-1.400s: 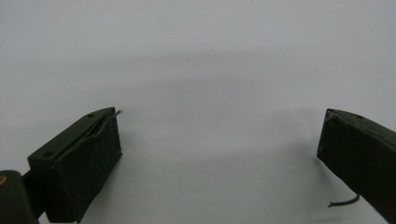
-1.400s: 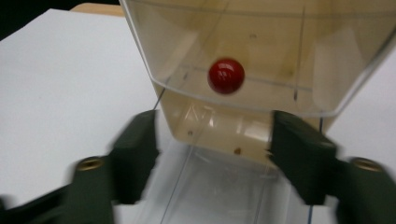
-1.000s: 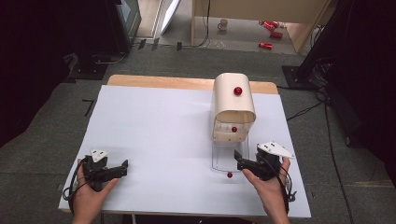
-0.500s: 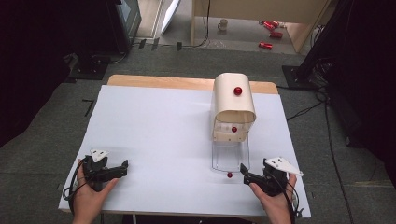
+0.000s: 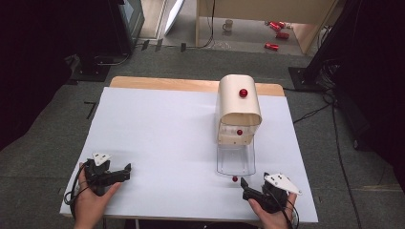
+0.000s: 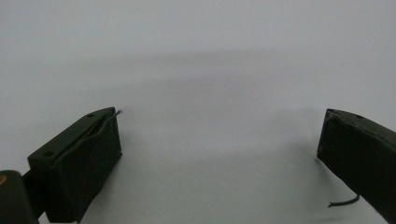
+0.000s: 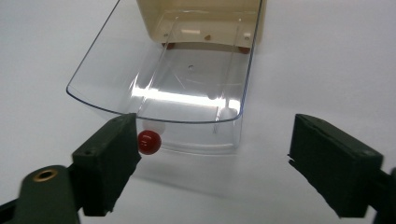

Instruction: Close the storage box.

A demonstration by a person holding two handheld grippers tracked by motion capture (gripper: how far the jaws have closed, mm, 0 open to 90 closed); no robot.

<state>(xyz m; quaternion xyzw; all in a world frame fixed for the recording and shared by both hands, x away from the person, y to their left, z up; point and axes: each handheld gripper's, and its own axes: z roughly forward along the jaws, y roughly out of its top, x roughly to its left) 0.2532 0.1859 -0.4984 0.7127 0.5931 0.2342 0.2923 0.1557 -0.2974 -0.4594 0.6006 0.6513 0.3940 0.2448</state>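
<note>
At the near left of the white counter (image 5: pixel 162 129) our left gripper (image 5: pixel 125 171) rests with its fingers wide apart, bare surface between them. Right of centre, a clear plastic drawer (image 5: pixel 235 160) stands pulled out of the cream rounded box (image 5: pixel 239 107), its small red knob (image 5: pixel 234 179) facing us. Near right, our right gripper (image 5: pixel 244 187) has just been closing its fingers slightly; they remain open, nothing held, just beside the knob.

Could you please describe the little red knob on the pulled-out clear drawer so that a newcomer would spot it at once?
Find the cream cabinet on the white table. Its clear drawer sticks out toward the person. The knob is the red ball on that drawer's near front, lower and closer than the cabinet's other two red knobs.
</note>
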